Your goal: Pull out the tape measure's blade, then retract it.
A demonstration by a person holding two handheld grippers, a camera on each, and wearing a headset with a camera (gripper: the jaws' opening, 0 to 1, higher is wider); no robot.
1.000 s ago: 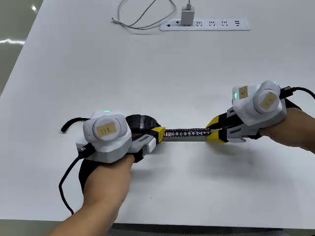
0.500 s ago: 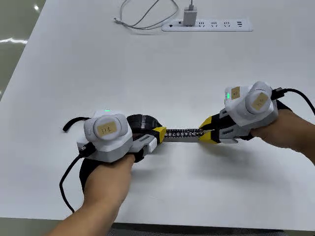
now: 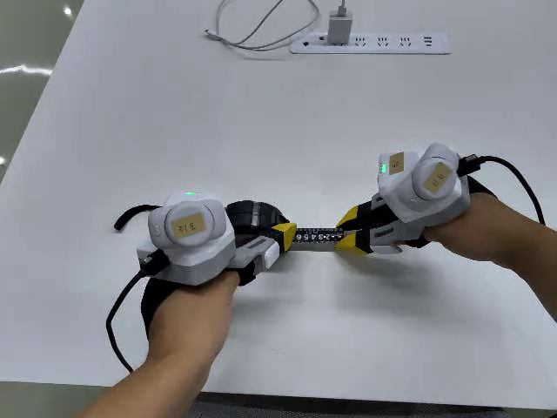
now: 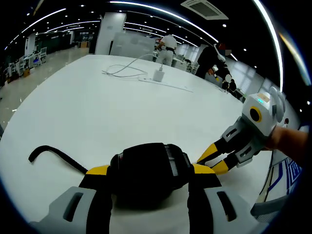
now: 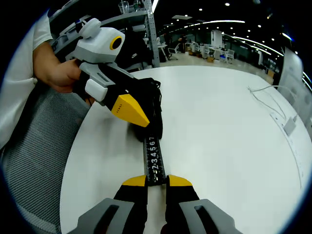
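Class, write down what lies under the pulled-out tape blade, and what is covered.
Bare white table lies under the blade. The blade's tip is hidden between the right gripper's shut jaws, its root by the left gripper clamping the case.

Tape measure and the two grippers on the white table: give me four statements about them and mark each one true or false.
1. The left gripper is shut on the tape measure's case. True.
2. The blade is fully back inside the case. False: a short numbered stretch shows between the case and the right gripper.
3. The right gripper pinches the blade's free end. True.
4. The power strip lies between the two grippers. False: it lies at the far side of the table, with a charger plugged into it.
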